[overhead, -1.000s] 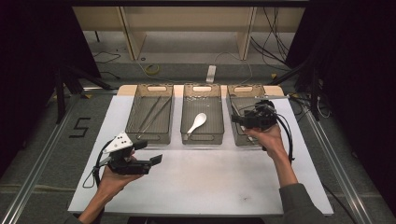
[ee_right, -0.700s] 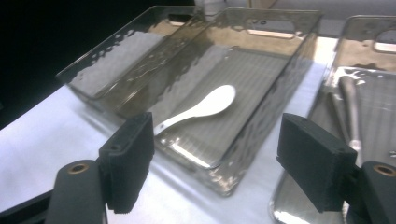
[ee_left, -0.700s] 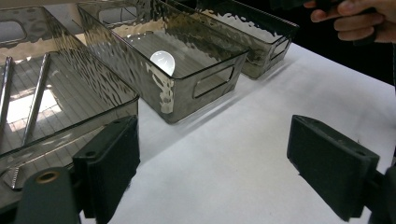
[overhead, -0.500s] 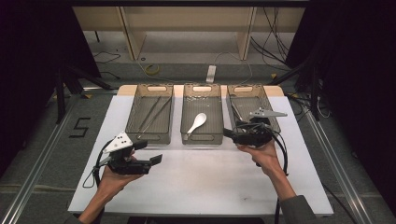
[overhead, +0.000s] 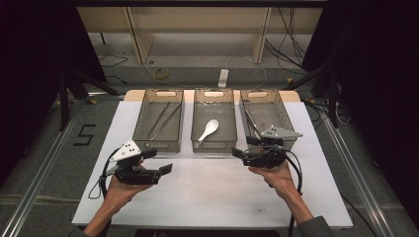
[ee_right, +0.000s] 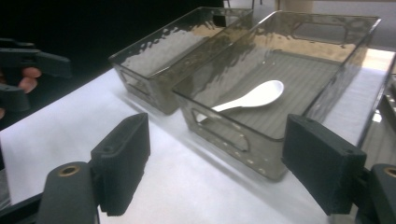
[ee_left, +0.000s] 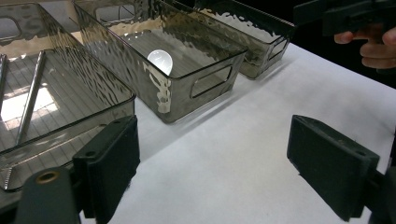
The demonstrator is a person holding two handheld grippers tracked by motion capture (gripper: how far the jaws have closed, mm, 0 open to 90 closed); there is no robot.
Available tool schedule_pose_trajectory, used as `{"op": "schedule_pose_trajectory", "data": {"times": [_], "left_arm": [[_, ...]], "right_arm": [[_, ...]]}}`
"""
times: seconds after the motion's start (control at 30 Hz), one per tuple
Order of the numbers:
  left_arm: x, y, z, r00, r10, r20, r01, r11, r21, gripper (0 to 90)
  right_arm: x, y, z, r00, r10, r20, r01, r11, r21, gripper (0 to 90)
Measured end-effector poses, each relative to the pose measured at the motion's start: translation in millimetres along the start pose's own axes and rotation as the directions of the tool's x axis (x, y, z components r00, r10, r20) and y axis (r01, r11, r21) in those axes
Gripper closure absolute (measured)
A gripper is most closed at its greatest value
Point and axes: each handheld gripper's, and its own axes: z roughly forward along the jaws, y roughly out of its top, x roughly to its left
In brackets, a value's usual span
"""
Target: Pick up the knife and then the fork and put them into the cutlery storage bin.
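Spoon (ee_right: 254, 99) lay in the middle bin (ee_right: 243, 140); our empty, wide-open right gripper (ee_right: 219, 163) might strike its wall

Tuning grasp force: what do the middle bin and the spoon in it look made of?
Middle bin: smoky see-through plastic by the look, glossy, rippled walls throwing wavy reflections, ribbed floor, moulded handle cut-outs. Spoon: white, smooth, one-piece, soft sheen; looks like glazed ceramic or melamine, the pictures cannot settle which.
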Motion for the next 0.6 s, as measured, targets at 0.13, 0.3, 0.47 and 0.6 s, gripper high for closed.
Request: {"op": "schedule_pose_trajectory", "data": {"times": [0.13,0.3,0.47,0.6], "left_arm": [[-0.8,-0.1,-0.2,1.0,0.001,0.009,-0.001,1.0,0.0,16.6],[-1.4,-0.8,-0.2,0.9998,-0.003,0.02,0.003,1.0,-0.001,16.6],[-0.8,-0.8,-1.1,0.9996,-0.011,0.027,0.011,0.9999,-0.004,16.6],[-1.0,-0.7,-1.0,0.9995,-0.013,0.029,0.013,0.9999,-0.005,16.6]], "right_arm": [[5.7,-4.6,-2.6,0.9997,-0.022,-0.009,0.022,1.0,-0.011,23.9],[11.5,-10.5,-9.4,0.999,-0.042,-0.013,0.041,0.999,-0.031,23.6],[14.7,-18.9,-16.0,0.9985,-0.054,-0.003,0.054,0.998,-0.031,22.7],[16.9,-28.3,-22.6,0.9981,-0.062,-0.004,0.062,0.997,-0.037,22.3]]}}
